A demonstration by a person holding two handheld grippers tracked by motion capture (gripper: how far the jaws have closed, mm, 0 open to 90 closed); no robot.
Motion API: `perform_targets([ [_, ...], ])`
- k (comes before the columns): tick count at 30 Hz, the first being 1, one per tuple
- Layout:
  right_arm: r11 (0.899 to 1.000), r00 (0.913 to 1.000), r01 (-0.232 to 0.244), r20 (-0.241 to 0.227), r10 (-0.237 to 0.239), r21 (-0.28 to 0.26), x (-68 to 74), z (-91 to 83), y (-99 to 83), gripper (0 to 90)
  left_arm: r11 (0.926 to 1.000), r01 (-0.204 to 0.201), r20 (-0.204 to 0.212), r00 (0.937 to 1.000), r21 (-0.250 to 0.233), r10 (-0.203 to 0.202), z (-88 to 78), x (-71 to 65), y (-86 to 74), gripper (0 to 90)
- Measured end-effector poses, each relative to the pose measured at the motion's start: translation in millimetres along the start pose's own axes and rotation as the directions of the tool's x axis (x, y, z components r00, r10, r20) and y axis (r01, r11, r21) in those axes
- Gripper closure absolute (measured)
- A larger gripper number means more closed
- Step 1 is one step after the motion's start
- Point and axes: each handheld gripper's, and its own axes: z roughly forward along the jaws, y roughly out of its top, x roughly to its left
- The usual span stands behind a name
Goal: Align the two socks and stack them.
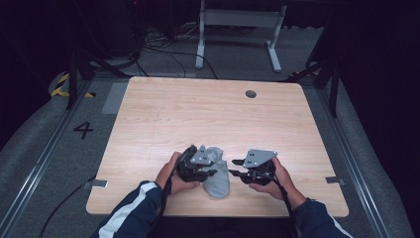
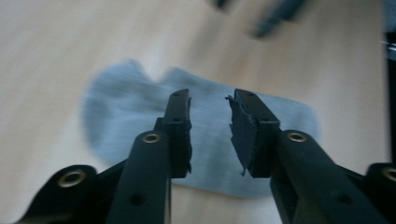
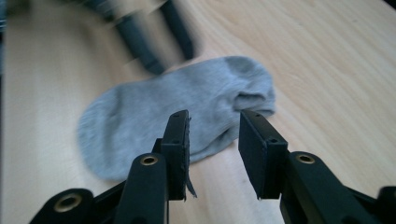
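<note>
A grey sock [image 1: 218,182] lies flat on the wooden table [image 1: 198,114], near the front edge, between the two hands. My left gripper [image 1: 212,167] sits at the sock's left side, over its upper part, jaws pointing right. My right gripper [image 1: 236,167] is just right of the sock, jaws pointing left. In the left gripper view the left gripper [image 2: 210,100] stands open above the sock [image 2: 121,107], nothing between the pads. In the right gripper view the right gripper [image 3: 212,116] is open too, hovering before the sock [image 3: 154,112], with the other gripper [image 3: 149,42] blurred beyond.
A round cable hole [image 1: 251,93] sits near the table's far edge. Behind the table stands a white metal frame [image 1: 237,29] with cables on the floor. A floor mark "4" [image 1: 83,130] lies to the left, and metal rails run along both sides.
</note>
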Motion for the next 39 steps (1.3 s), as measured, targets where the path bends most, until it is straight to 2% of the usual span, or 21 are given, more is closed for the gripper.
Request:
perform_targets([
  [2,1.0,1.0,0.004,0.005,-0.004,-0.001,-2.8,8.0,0.9,65.2,0.9993,-0.01,0.02,0.9998,0.037,0.009,6.6,-10.7,-4.2,70.9],
  [4,1.0,0.9999,0.01,0.009,-0.01,-0.005,-4.2,18.9,2.3,66.1,0.9989,-0.005,0.03,0.9995,0.047,0.004,10.2,-16.7,-7.9,71.9],
  [8,0.999,0.9994,0.034,-0.001,-0.034,0.001,-5.4,37.7,6.4,69.1,0.9983,0.026,0.046,0.9985,0.052,-0.028,13.9,-17.0,-14.0,74.2],
  [9,0.999,0.9993,0.038,-0.003,-0.038,0.002,-5.9,41.3,6.9,70.7,0.9981,0.023,0.046,0.9986,0.057,-0.026,14.5,-16.0,-16.5,74.7],
  [11,0.998,0.9985,0.054,-0.003,-0.054,0.027,-7.1,51.3,6.5,73.0,0.9989,0.03,0.053,0.9981,0.037,-0.032,15.0,-15.4,-19.8,75.5],
  [13,0.994,0.9976,0.067,0.013,-0.069,0.085,-10.4,62.4,2.0,75.0,0.9982,0.048,0.051,0.9975,0.036,-0.05,13.5,-15.7,-23.3,76.1],
  [14,0.994,0.9988,0.049,-0.004,-0.049,0.096,-13.9,66.5,-1.9,76.2,0.9987,0.033,0.047,0.9983,0.039,-0.035,12.8,-15.5,-23.9,76.4],
  [16,0.997,0.9996,0.012,-0.027,-0.01,0.081,-18.3,66.5,-4.3,76.9,0.9986,0.04,0.042,0.9983,0.035,-0.041,12.6,-16.2,-24.8,76.8],
  [19,0.993,0.9995,0.031,-0.009,-0.031,0.116,-16.3,64.0,-2.2,77.8,0.9988,0.038,0.042,0.9983,0.031,-0.039,12.6,-15.5,-25.6,77.2],
  [23,0.99,0.9995,0.029,0.009,-0.03,0.138,-15.0,58.3,-3.7,78.5,0.9987,0.033,0.044,0.9984,0.039,-0.035,13.0,-14.8,-24.9,77.9],
  [27,0.987,0.9993,0.033,0.011,-0.035,0.155,-18.3,49.4,-5.8,79.7,0.9988,0.018,0.045,0.9988,0.045,-0.02,13.8,-14.2,-23.6,77.9],
  [28,0.986,0.9992,0.034,0.016,-0.037,0.162,-19.5,46.4,-6.2,82.6,0.9988,0.013,0.044,0.9989,0.047,-0.015,13.9,-14.2,-23.3,77.9],
  [30,0.982,0.9979,0.039,0.043,-0.048,0.185,-23.3,41.9,-7.7,82.5,0.9989,0.006,0.044,0.999,0.047,-0.008,14.0,-14.2,-23.3,77.9],
  [32,0.991,0.9989,-0.002,0.047,-0.004,0.132,-29.3,36.2,-8.0,80.6,0.999,0.009,0.05,0.9987,0.045,-0.012,14.2,-13.5,-23.5,78.0],
  [33,0.994,0.9989,-0.008,0.047,0.003,0.105,-30.1,35.3,-6.8,78.4,0.9991,0.022,0.059,0.9979,0.037,-0.024,14.9,-13.0,-23.8,78.1],
  [34,0.999,0.9991,-0.013,0.042,0.011,0.047,-29.7,34.7,-3.0,75.2,0.9991,0.024,0.061,0.9978,0.035,-0.026,15.1,-12.6,-23.9,78.2],
  [35,1.0,0.9992,-0.015,0.038,0.014,0.025,-28.6,35.2,-0.6,74.9,0.9991,0.021,0.064,0.9977,0.037,-0.023,15.2,-11.9,-23.9,78.2],
  [37,1.0,0.9996,0.004,0.03,-0.004,0.002,-23.7,40.5,5.1,72.7,0.9992,0.025,0.067,0.9974,0.03,-0.027,15.7,-11.9,-24.0,78.3],
  [39,1.0,0.9997,0.011,0.021,-0.011,0.006,-20.5,49.1,6.6,72.9,0.9993,0.028,0.072,0.997,0.024,-0.03,16.0,-11.3,-24.5,78.4],
])
